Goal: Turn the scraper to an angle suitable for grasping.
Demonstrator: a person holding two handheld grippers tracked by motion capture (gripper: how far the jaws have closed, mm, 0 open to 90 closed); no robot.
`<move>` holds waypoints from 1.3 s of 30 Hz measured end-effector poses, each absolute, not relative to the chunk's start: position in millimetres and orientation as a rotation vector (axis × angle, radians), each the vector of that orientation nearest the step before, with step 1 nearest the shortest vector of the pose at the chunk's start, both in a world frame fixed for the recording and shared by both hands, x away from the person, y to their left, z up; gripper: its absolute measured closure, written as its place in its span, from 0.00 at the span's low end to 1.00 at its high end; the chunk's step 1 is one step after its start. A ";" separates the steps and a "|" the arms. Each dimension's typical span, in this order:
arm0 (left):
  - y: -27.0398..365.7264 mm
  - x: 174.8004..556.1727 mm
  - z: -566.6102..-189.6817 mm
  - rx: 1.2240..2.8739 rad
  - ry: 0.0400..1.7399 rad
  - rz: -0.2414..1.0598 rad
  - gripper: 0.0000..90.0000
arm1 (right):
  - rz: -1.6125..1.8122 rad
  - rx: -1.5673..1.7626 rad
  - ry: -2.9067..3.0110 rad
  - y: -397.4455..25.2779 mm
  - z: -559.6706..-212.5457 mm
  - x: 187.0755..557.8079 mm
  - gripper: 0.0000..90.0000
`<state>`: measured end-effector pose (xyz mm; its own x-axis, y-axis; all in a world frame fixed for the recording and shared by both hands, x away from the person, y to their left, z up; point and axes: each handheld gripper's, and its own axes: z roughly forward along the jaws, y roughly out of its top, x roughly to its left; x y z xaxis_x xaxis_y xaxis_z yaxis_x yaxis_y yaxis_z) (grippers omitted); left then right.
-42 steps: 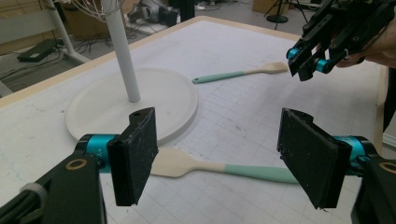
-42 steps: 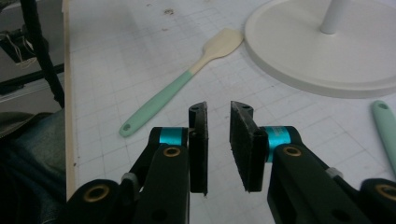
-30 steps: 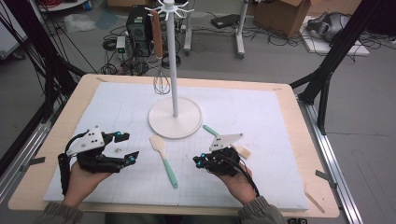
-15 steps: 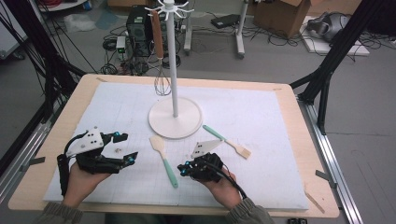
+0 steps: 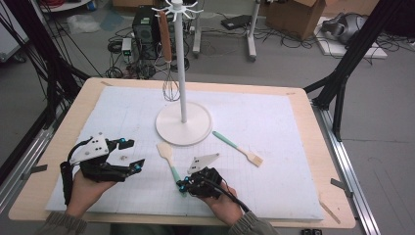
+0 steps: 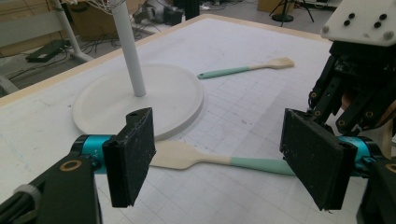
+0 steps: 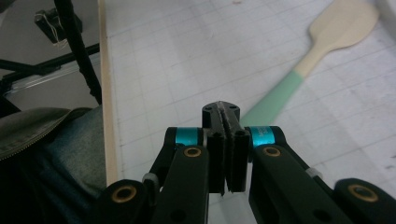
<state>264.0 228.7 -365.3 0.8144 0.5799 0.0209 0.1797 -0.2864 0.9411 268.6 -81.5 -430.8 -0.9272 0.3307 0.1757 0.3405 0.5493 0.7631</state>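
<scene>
A spatula [image 5: 170, 161] with a green handle lies on the white mat [image 5: 293, 122], just in front of the rack's round base [image 5: 184, 123]. The right gripper [image 5: 183, 186], jaws pressed together on nothing, sits at the handle's near end. The left gripper [image 5: 131, 154], jaws wide apart, hovers just left. Two spatulas in all: the second one [image 5: 238, 148] lies to the right. One whisk [image 5: 170, 88] hangs from the rack.
</scene>
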 end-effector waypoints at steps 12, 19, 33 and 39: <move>229.3 264.4 -365.3 1.849 0.574 0.432 0.30 | -1.279 -0.564 -2.799 -67.3 -441.8 261.1 0.99; 228.8 264.2 -365.6 1.851 0.571 0.432 0.30 | -1.259 -0.549 -2.837 -66.1 -442.8 259.5 1.00; 228.4 264.7 -366.3 1.854 0.570 0.427 0.30 | -1.236 -0.618 -2.883 -78.6 -440.7 262.2 1.00; 228.5 265.1 -366.6 1.858 0.569 0.427 0.30 | -1.231 -0.633 -2.890 -81.6 -440.6 265.0 1.00</move>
<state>265.1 228.5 -366.6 0.8203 0.5715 0.0205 0.1796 -0.2914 0.9396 265.0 -81.6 -440.6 -0.9201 0.3799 0.0954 0.3320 0.6271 0.7047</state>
